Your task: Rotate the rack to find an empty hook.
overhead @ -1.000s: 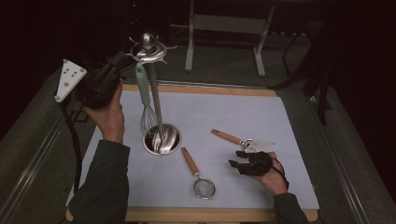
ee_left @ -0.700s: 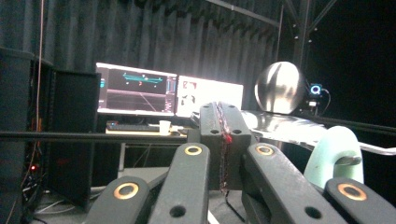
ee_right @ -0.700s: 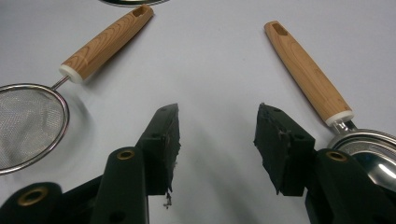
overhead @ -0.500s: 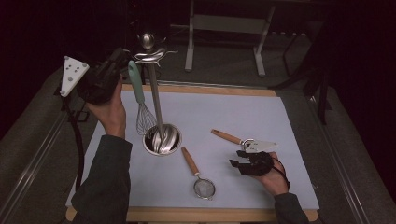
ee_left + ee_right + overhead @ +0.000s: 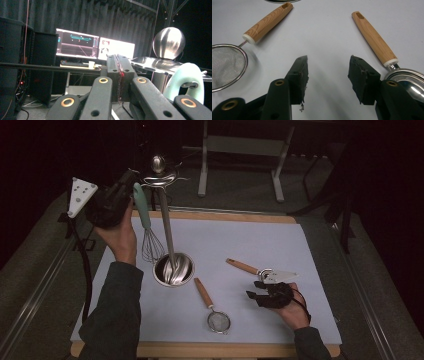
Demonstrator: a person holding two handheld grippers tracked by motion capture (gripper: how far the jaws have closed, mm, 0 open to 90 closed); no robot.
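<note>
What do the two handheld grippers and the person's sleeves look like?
Both are black. The left gripper bears a grey three-cornered plate with dark holes and trails a black cable; brass-coloured rivets mark its links. The right gripper has rough black pads. The sleeves are dark.

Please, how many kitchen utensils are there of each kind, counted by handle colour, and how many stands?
Wooden-handled utensils: 2 (strainer, ladle)
Mint-handled utensils: 1 (whisk, hanging on the stand)
Steel utensil stands: 1 (stand)
Total: 4
</note>
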